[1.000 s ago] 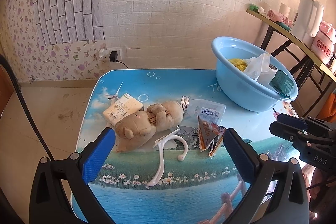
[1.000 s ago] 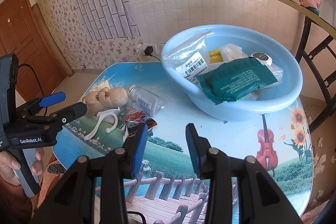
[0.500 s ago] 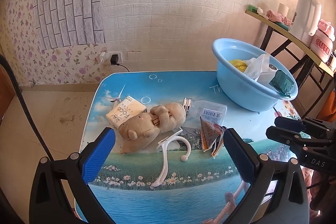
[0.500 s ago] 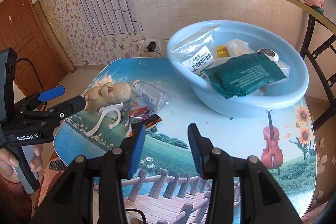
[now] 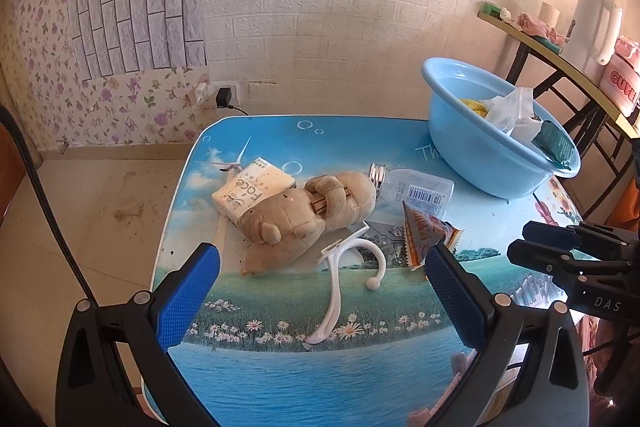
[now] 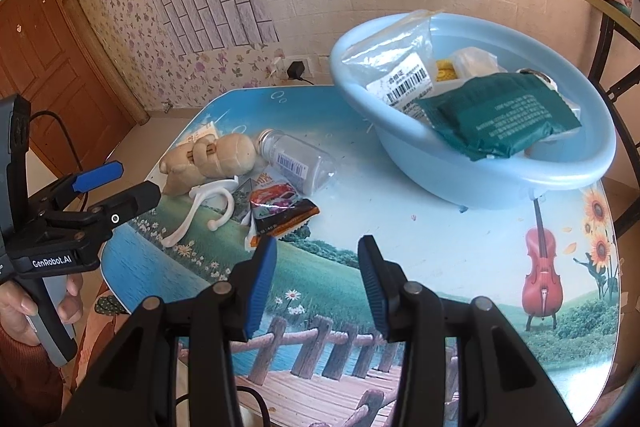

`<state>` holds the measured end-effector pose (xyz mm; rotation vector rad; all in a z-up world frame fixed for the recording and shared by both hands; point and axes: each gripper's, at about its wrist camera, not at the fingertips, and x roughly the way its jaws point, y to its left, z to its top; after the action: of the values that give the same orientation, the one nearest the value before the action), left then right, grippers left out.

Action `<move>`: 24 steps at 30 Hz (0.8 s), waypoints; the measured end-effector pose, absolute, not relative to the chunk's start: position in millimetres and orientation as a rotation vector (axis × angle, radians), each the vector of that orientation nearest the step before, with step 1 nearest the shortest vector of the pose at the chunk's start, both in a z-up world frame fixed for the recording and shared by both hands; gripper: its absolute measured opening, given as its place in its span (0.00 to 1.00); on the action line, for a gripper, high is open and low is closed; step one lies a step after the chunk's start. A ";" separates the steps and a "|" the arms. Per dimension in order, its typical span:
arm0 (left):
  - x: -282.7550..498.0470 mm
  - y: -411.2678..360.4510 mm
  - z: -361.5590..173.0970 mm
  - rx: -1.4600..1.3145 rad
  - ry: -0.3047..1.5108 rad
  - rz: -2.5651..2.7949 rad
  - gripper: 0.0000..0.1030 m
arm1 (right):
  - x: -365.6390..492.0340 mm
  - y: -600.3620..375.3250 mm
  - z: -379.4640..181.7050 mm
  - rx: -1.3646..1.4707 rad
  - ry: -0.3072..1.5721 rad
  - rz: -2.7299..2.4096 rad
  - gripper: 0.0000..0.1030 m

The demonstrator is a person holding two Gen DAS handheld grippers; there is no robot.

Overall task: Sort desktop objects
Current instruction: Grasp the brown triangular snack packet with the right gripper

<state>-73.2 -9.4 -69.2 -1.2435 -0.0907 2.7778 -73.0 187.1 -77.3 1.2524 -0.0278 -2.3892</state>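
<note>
Fingers on my left gripper point(image 5: 320, 291) and right gripper point(image 6: 316, 283) are apart (holding nothing); the bottle point(image 6: 298, 163) might roll if I bump it.

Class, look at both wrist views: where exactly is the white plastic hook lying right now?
The white plastic hook lies flat on the table, just in front of the plush bear and left of the orange snack packet, ahead of the open left gripper.

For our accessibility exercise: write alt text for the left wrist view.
The open left gripper hovers over a table holding a plush bear, white hook, snack packet and tissue pack; a blue basin sits behind.
</note>
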 end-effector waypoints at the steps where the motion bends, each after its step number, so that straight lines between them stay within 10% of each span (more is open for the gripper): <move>1: -73.6 -10.1 -70.7 -1.247 -0.090 2.777 1.00 | -73.8 186.9 -78.5 1.257 -0.030 -2.388 0.41; 24: -75.5 -21.1 -91.2 -1.268 -0.103 2.731 1.00 | -82.4 174.3 -93.0 1.305 -0.048 -2.355 0.41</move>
<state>-75.5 -21.1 -91.2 -1.2677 -0.1028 2.7307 -82.4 174.3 -93.0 1.3054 -0.0478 -2.3547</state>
